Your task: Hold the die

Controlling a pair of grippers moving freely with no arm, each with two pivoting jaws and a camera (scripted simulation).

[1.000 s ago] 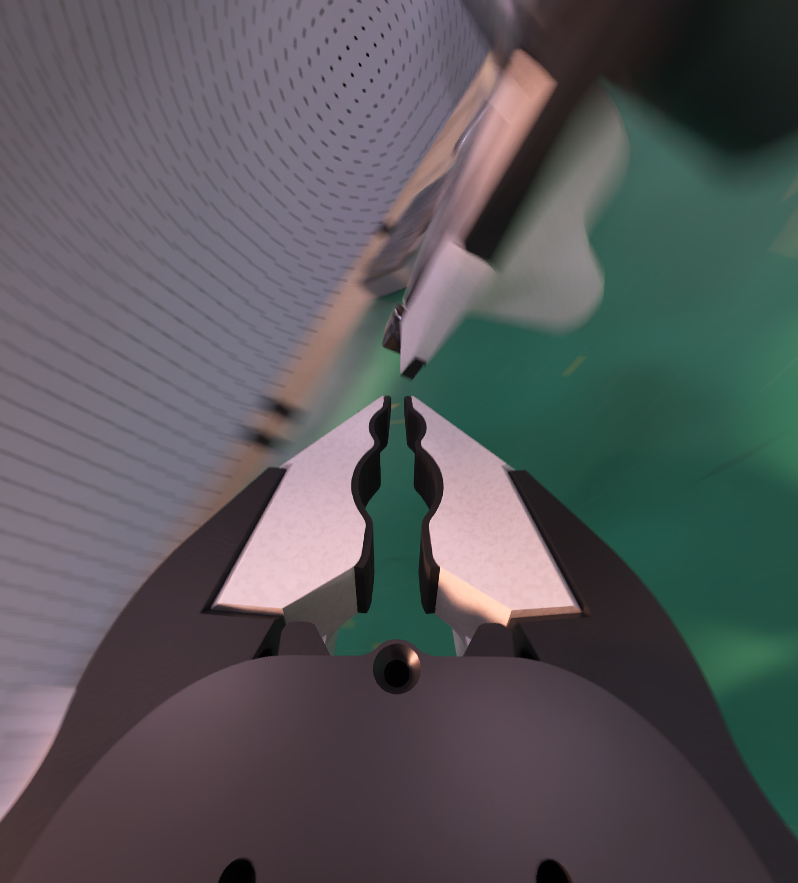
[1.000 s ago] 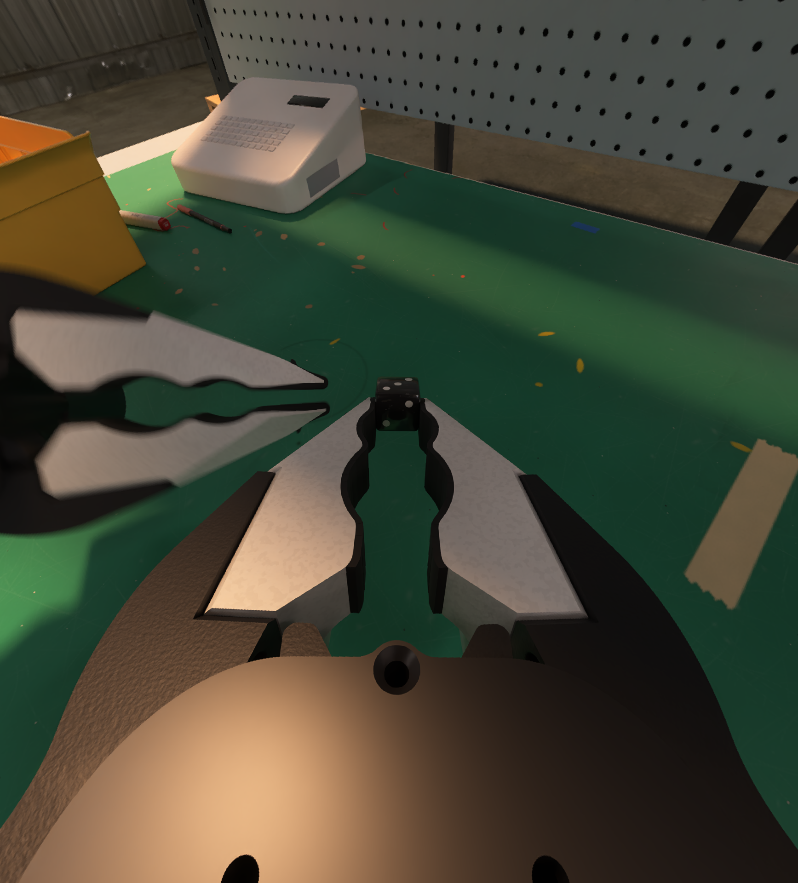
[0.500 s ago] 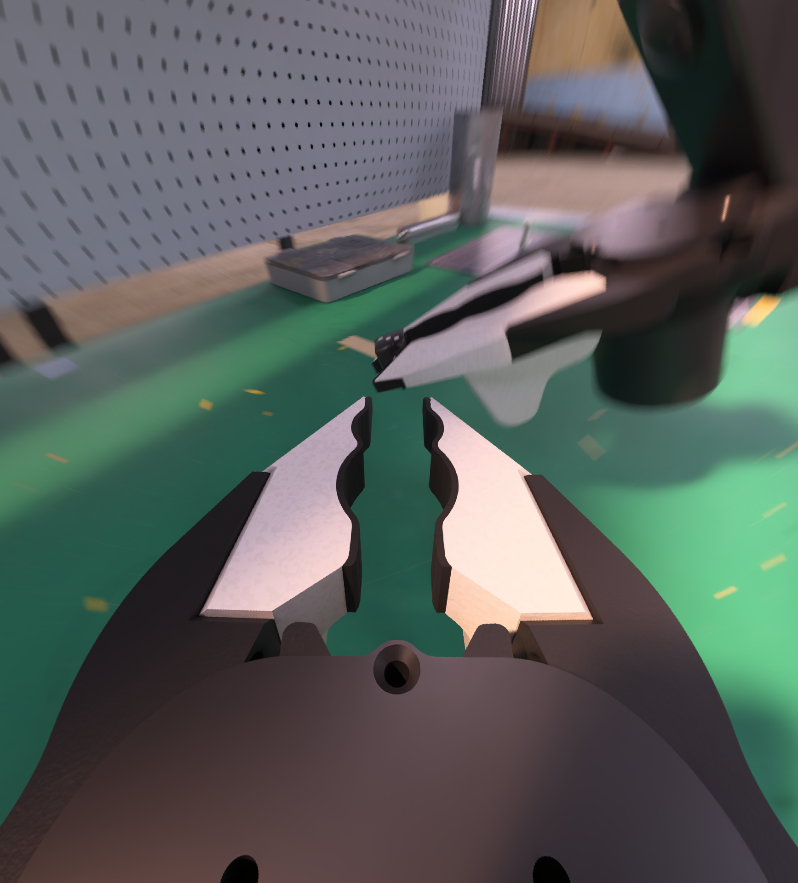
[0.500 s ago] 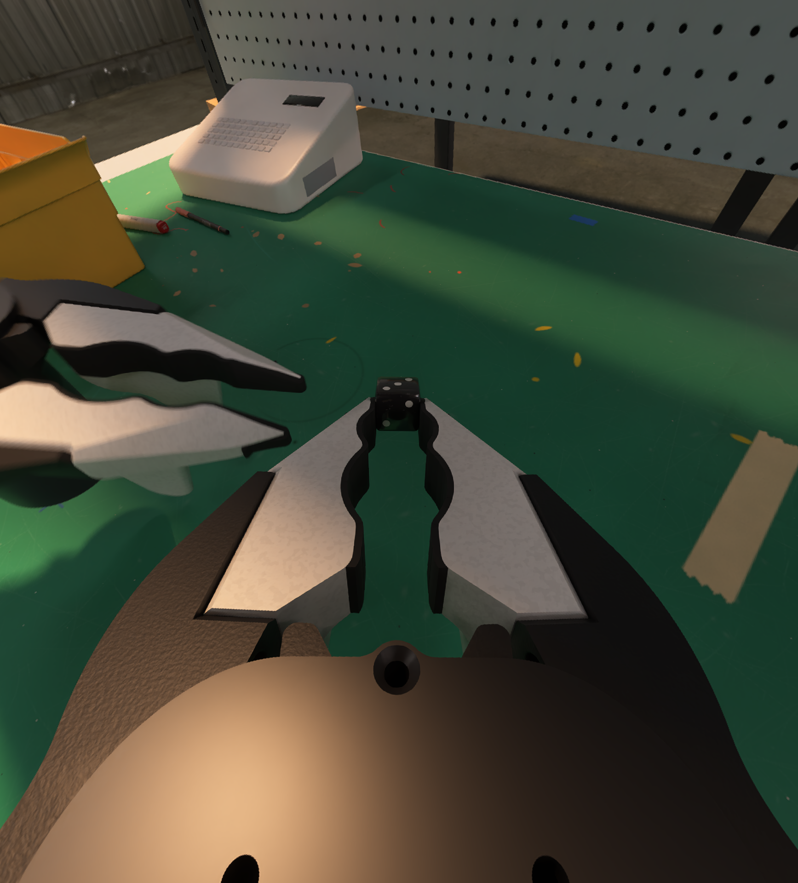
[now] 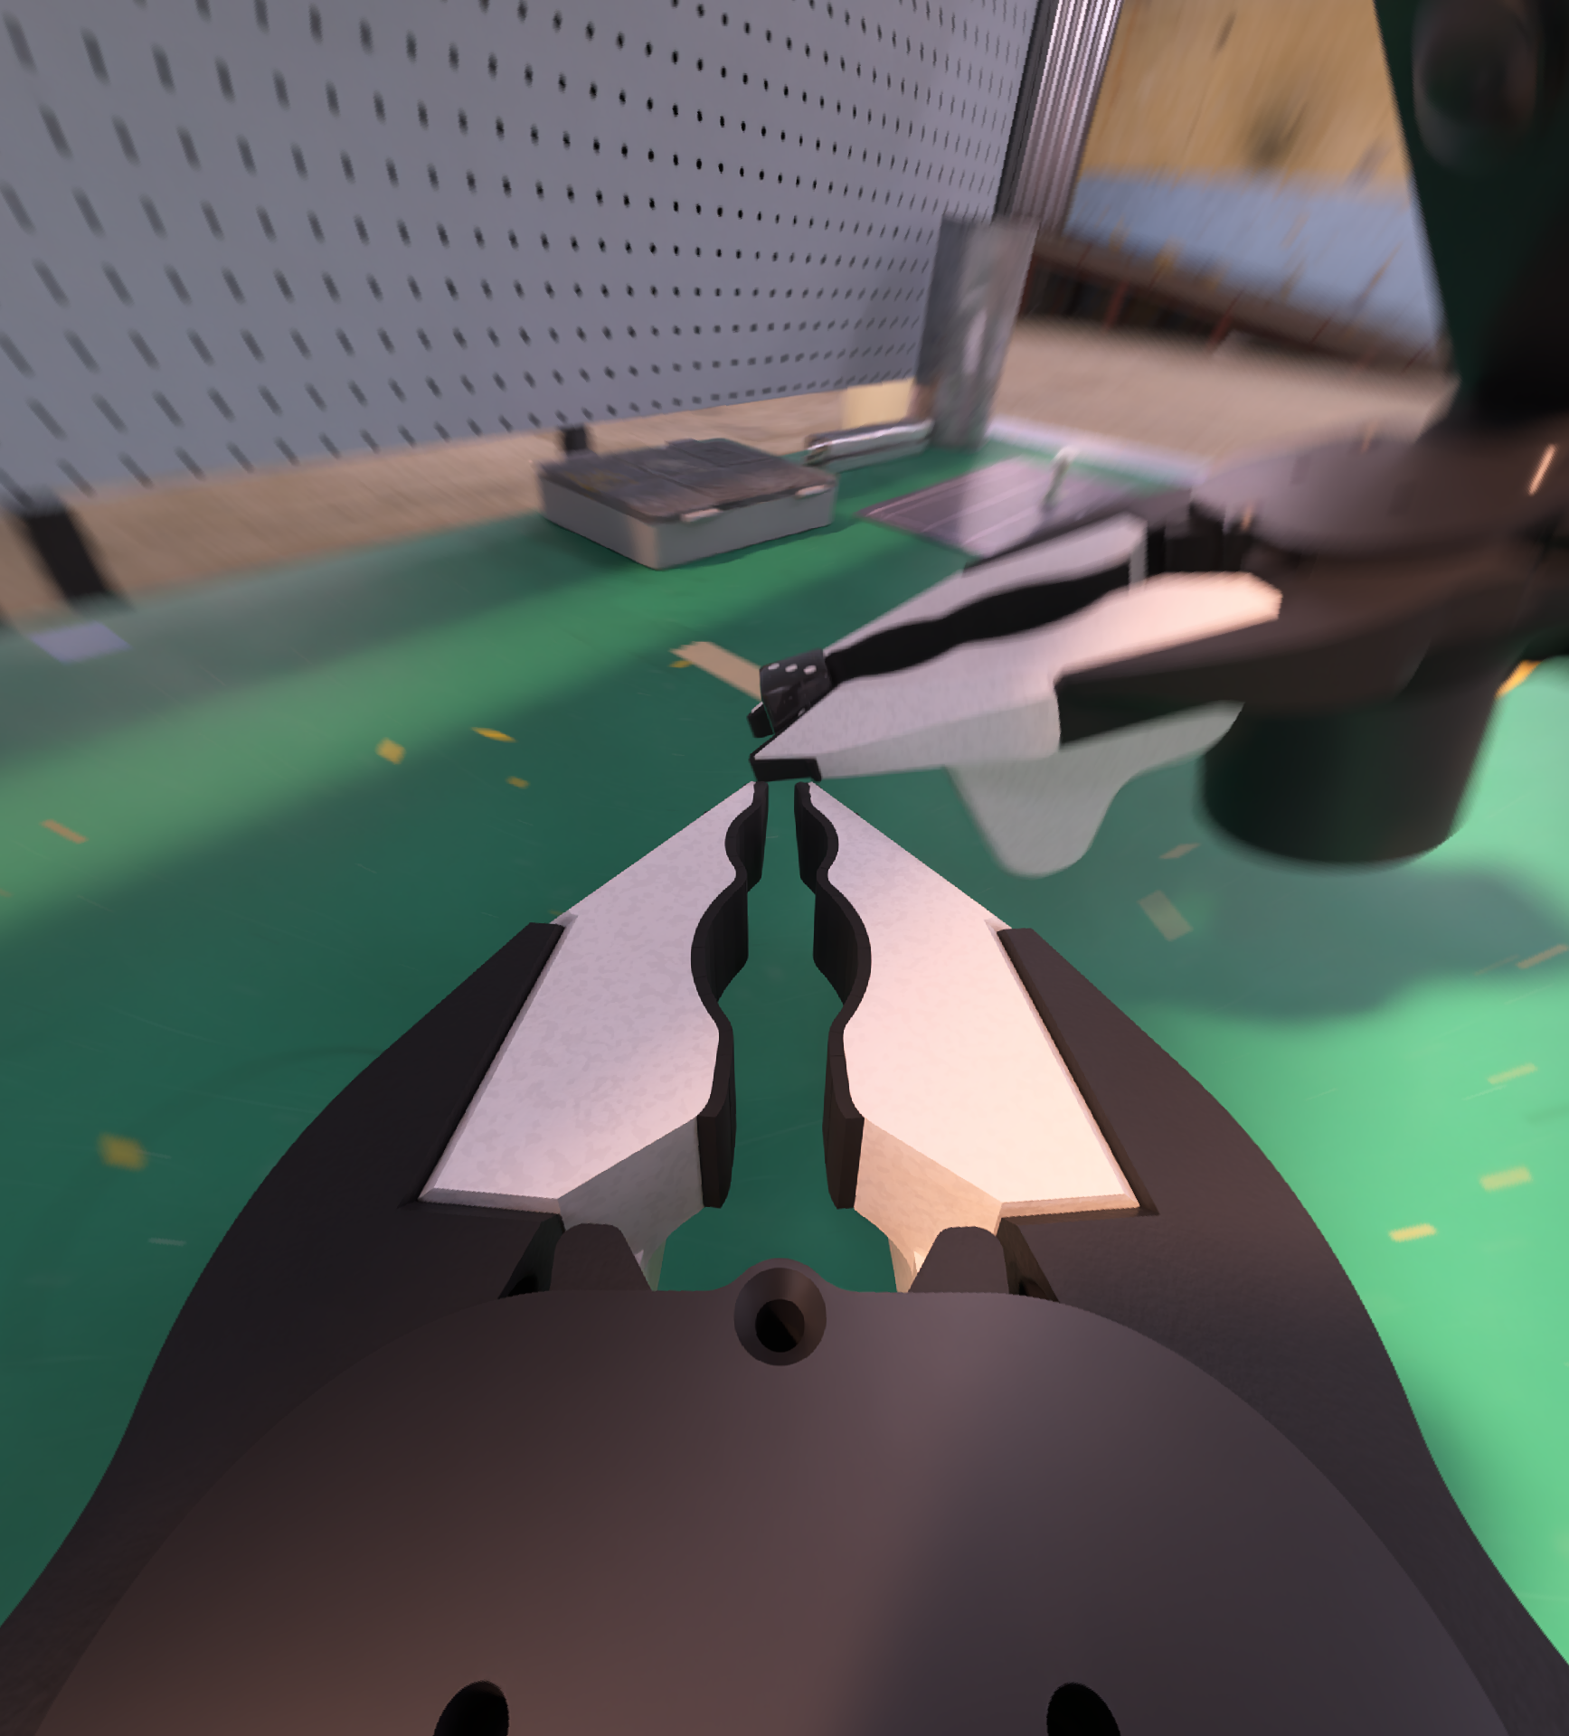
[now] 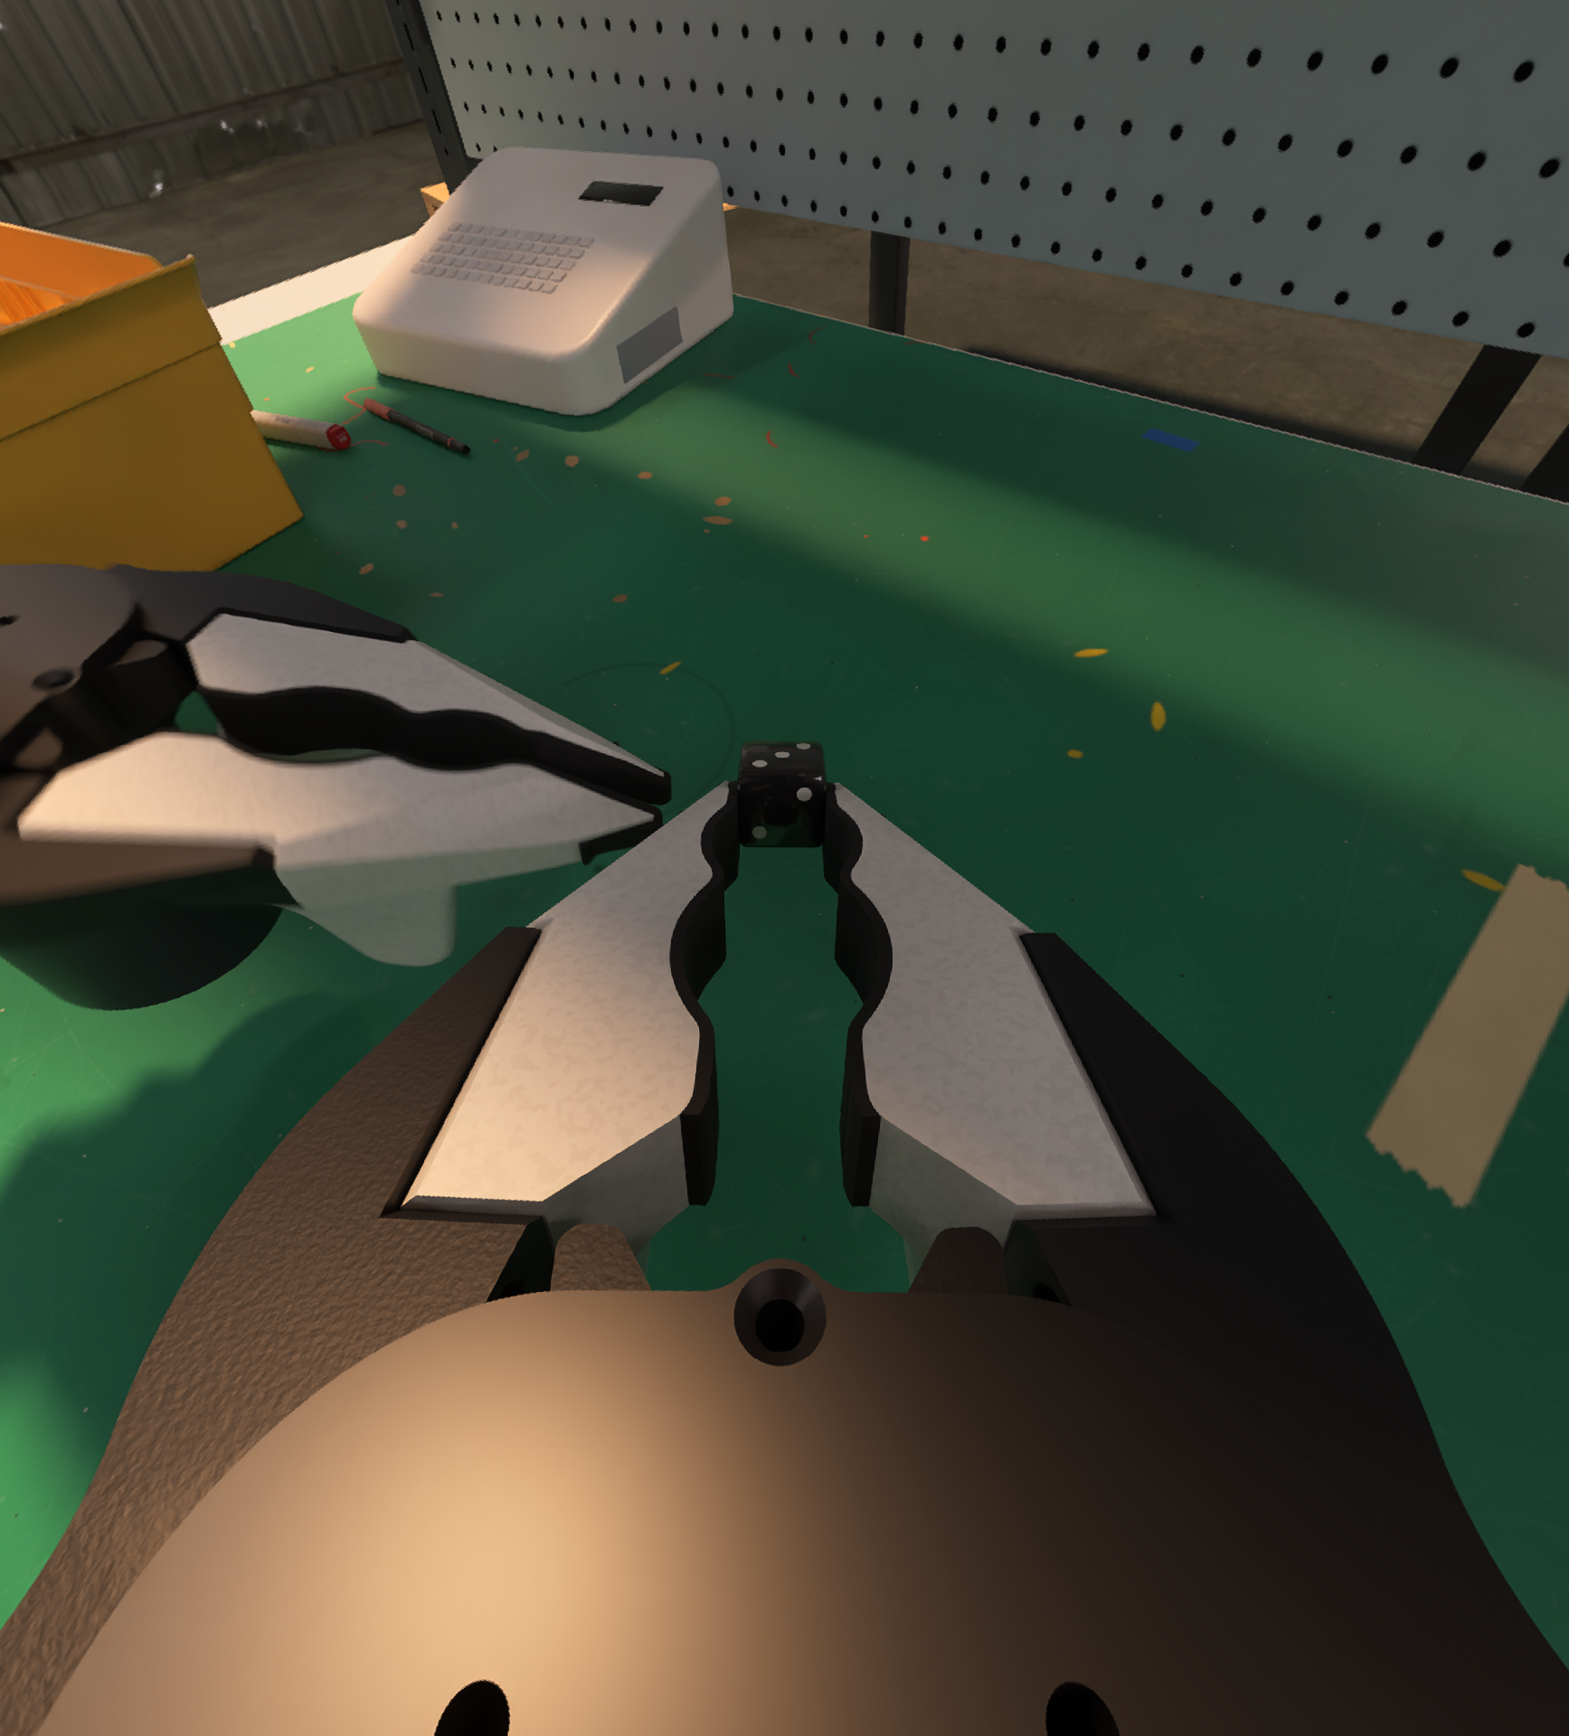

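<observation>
A black die with white pips (image 6: 781, 794) is clamped between the fingertips of my right gripper (image 6: 781, 798), held above the green mat. In the left wrist view the die (image 5: 794, 690) shows at the tip of the right gripper (image 5: 785, 723), which comes in from the right. My left gripper (image 5: 781, 798) is shut and empty, its tips just below and in front of the right gripper's lower fingertip. In the right wrist view the left gripper (image 6: 644, 808) reaches in from the left, tips close to the die's left side, apart from it.
A green mat (image 6: 1137, 845) covers the bench. A white keyed machine (image 6: 545, 272), a yellow box (image 6: 76, 432) and two pens (image 6: 357, 427) lie at the back left. A strip of tan tape (image 6: 1485, 1033) lies right. A grey case (image 5: 686, 503) sits below the pegboard (image 5: 386, 235).
My left gripper has swung level, moved closer to the die and narrowed its jaws to shut. The right gripper keeps holding the die in place.
</observation>
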